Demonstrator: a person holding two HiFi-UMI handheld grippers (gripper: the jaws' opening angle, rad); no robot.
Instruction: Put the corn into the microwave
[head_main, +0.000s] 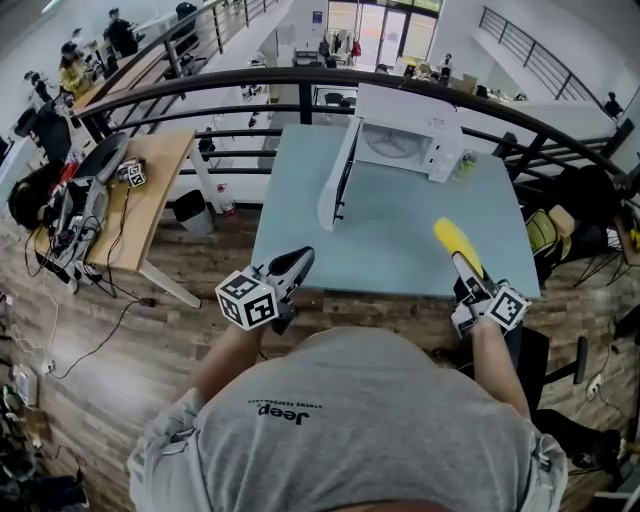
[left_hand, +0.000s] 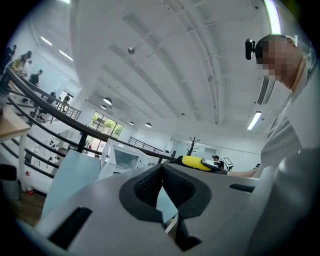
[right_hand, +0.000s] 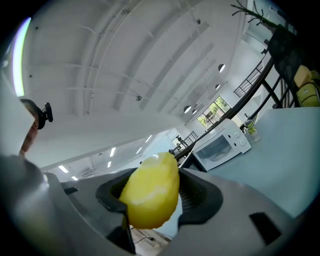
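A yellow corn cob (head_main: 455, 240) sticks forward out of my right gripper (head_main: 466, 270), which is shut on it above the near right part of the pale blue table (head_main: 390, 250). In the right gripper view the corn (right_hand: 150, 192) fills the space between the pads. The white microwave (head_main: 400, 140) stands at the table's far edge with its door (head_main: 338, 175) swung wide open to the left. My left gripper (head_main: 300, 260) hovers at the table's near left edge, jaws shut and holding nothing. In the left gripper view its pads (left_hand: 150, 182) meet at the tip.
A small green bottle (head_main: 465, 165) stands right of the microwave. A dark railing (head_main: 300, 80) runs behind the table. A wooden desk (head_main: 150, 190) with cables and gear stands to the left, and a chair (head_main: 545, 230) with bags to the right.
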